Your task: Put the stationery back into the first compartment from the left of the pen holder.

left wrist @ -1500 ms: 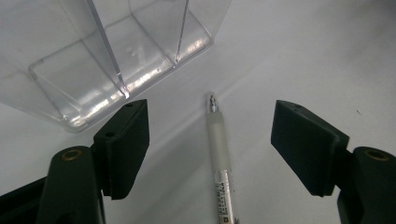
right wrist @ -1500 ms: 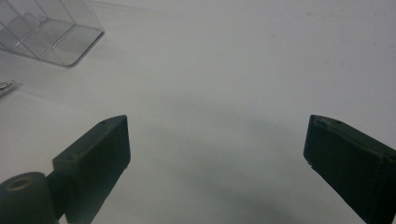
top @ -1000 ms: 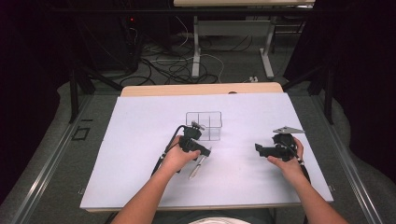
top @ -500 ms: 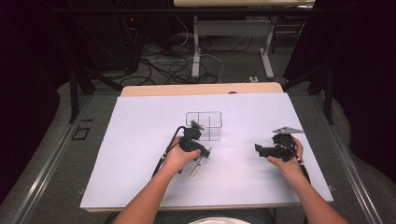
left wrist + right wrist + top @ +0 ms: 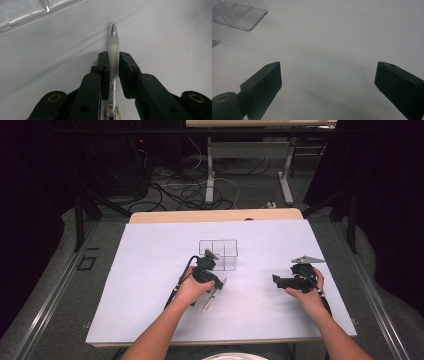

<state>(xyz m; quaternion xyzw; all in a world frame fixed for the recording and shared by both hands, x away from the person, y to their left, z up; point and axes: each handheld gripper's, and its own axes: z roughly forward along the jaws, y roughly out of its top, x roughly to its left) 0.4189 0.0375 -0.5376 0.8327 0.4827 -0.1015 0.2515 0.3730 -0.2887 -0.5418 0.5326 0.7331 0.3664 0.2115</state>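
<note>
A clear-barrelled pen (image 5: 113, 53) with a frosted grip lies on the white table sheet (image 5: 150, 270). My left gripper (image 5: 113, 58) has it between its black jaws. The jaws have just been closing and both pads now press on the barrel. The pen's tip points away past the fingertips. From above, the pen (image 5: 211, 298) sticks out below my left gripper (image 5: 216, 285), just in front of a clear compartment box (image 5: 218, 254). My right gripper (image 5: 276, 281) rests to the right with its jaws wide open (image 5: 328, 77) and nothing between them.
The clear box (image 5: 22, 12) sits at the upper left in the left gripper view and at the top left in the right gripper view (image 5: 237, 13). The wooden table edge (image 5: 215, 215) lies beyond the sheet. Cables and table legs (image 5: 210, 175) cover the floor behind.
Both hands stay where they were. The left gripper's jaws have drawn in around the pen, which lies in the same spot.
</note>
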